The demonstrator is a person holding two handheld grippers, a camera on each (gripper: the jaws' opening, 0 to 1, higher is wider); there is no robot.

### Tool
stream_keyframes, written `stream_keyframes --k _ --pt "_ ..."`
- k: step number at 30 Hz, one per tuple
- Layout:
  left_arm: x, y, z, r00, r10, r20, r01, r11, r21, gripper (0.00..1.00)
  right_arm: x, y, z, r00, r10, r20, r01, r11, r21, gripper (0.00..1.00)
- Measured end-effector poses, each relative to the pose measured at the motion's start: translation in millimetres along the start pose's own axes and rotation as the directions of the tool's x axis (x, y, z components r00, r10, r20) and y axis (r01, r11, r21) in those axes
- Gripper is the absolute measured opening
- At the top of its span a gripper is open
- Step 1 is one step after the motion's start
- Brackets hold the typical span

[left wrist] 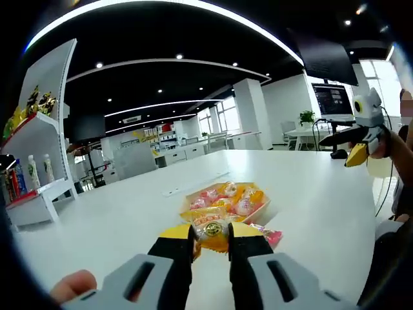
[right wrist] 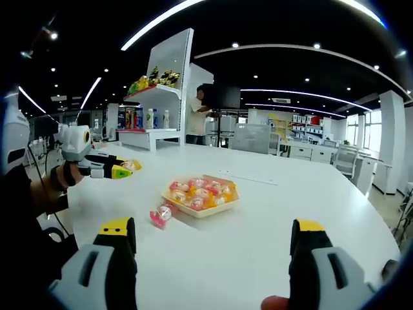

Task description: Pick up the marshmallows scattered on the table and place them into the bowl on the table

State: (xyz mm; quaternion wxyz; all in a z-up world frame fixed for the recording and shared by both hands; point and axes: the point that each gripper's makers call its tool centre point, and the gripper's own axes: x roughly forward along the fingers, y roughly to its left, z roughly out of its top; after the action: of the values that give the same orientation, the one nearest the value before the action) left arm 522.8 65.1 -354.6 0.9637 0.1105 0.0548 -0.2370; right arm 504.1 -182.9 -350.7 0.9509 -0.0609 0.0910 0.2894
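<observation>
So my left gripper [left wrist: 211, 240] had its fingers clamped on a wrapped marshmallow [left wrist: 213, 230], yellow wrapper bunched up between the tips, held above the white desk [left wrist: 116, 213] just short of the bowl [left wrist: 261, 210]. The bowl was a shallow tray-ish thing already piled with pink and orange wrapped ones. From the right gripper view I could see that same hand off to the left, hovering clear of the bowl, so the carry wasn't finished.

My take on doing it right: keep the squeeze steady, move forward until the candy sits over the middle of the pile, not the near rim, then let go low so it doesn't bounce off the heap. The pile looked full, so a high drop would probably roll out.

One pink marshmallow [right wrist: 161, 214] lay on the desk just beside the bowl's near corner; that'd be next.

My right gripper [right wrist: 213, 239] had its fingers spread wide, holding nothing, hanging back from the bowl. I'd keep it there so the two didn't collide.
</observation>
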Motion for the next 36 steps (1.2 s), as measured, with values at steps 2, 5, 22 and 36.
stream_keyframes --k 2,5,22,36 --pt "0.0 0.2 2.3 1.0 -0.002 0.002 0.002 1.0 -0.003 0.21 0.2 0.8 -0.3 1.0 0.002 -0.001 -0.002 1.0 -0.003 0.97" --pt "1.1 0.3 6.0 1.0 -0.005 0.009 0.006 1.0 -0.005 0.21 0.5 3.0 -1.7 1.0 0.007 -0.003 -0.007 1.0 -0.004 0.97" --pt "22.6 21.3 31.9 0.998 0.027 0.054 -0.025 0.999 -0.041 0.21 -2.2 1.9 -6.5 1.0 -0.001 -0.021 0.0 1.0 -0.019 0.97" --pt "65.9 26.6 40.2 0.996 -0.004 0.093 0.01 0.998 -0.07 0.21 -7.2 -0.9 -7.1 1.0 -0.015 -0.023 0.014 1.0 -0.021 0.96"
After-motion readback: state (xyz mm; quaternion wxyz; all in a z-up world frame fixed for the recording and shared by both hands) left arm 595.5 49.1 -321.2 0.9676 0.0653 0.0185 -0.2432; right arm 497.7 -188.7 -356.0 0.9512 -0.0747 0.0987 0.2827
